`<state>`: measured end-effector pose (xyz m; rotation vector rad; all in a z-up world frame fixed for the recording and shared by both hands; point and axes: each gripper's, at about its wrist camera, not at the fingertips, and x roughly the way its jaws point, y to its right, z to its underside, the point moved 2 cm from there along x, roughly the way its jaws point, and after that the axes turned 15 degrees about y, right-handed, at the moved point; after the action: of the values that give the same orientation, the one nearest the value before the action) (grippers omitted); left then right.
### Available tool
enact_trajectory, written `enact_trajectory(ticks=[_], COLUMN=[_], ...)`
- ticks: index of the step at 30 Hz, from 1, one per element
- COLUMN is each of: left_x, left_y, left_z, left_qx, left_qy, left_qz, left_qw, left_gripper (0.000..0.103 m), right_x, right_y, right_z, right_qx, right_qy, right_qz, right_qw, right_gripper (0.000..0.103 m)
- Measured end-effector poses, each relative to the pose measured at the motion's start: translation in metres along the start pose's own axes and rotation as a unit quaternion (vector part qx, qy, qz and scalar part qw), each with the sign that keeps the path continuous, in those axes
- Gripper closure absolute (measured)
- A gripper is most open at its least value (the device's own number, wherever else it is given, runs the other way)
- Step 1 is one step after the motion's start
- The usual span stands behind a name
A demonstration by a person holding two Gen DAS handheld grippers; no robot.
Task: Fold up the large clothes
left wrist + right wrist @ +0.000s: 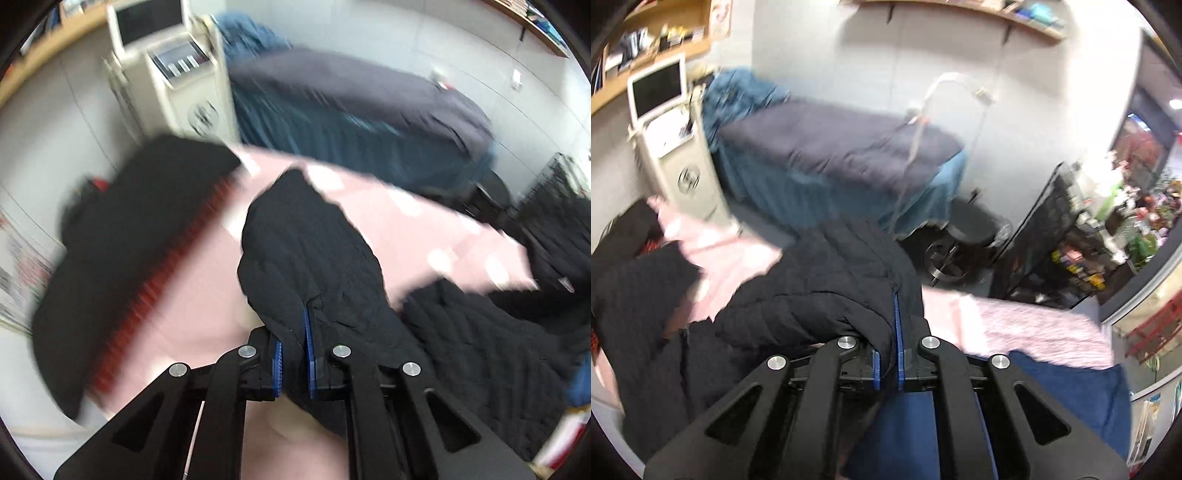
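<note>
In the left wrist view, your left gripper (293,363) has its jaws nearly closed on a bunched fold of the black quilted jacket (314,258), and the blue pads (309,354) press in from either side. The cloth rises up and away from the fingers in a thick tongue, lifted off the pink patterned sheet (424,229) that covers the work surface. More of the jacket lies slack on the sheet to the right, and another dark garment with a red ribbed band (147,295) lies on the left. The picture is smeared, so finer detail is lost.

In the right wrist view, your right gripper (888,369) is likewise clamped on a fold of the same jacket (827,288), at what looks like a seam or edge running straight up from the pads. The rest drapes off to the left over the sheet (1034,325). A blue cloth (1052,391) lies below and to the right of the fingers. Behind stand a bed with a blue skirt (842,155) and a cream machine with a screen (676,147).

Judge this jacket to be padded, soft and fairly heavy for cloth, with a smooth shell that may slide through the pads. Hold it at seams, hem or shoulder edges, where the layers bunch thick, and keep both grips level so the bulk hangs evenly.
</note>
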<state>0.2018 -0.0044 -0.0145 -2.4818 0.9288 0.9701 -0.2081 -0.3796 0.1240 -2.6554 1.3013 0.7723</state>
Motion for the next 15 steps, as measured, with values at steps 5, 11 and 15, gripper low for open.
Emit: enact_trajectory(ticks=[5,11,15], left_x=[0.007,-0.011,0.029], left_y=[-0.033,-0.045,-0.055], left_z=[-0.077,-0.136,-0.122], left_qx=[0.012,-0.001,-0.018], left_qy=[0.061,0.123,0.063], left_qz=[-0.037,-0.058,-0.071], left_qw=[0.9974,0.9907,0.9953], left_gripper=[0.094,0.094,0.084], right_x=[-0.044,-0.056,-0.037], right_y=[0.028,0.023,0.022], right_z=[-0.005,0.002,0.031], right_qx=[0.02,-0.001,0.035], right_qy=[0.065,0.094,0.035], right_qz=[0.037,0.061,0.029], right_qw=[0.997,0.994,0.998], right_gripper=[0.098,0.097,0.085])
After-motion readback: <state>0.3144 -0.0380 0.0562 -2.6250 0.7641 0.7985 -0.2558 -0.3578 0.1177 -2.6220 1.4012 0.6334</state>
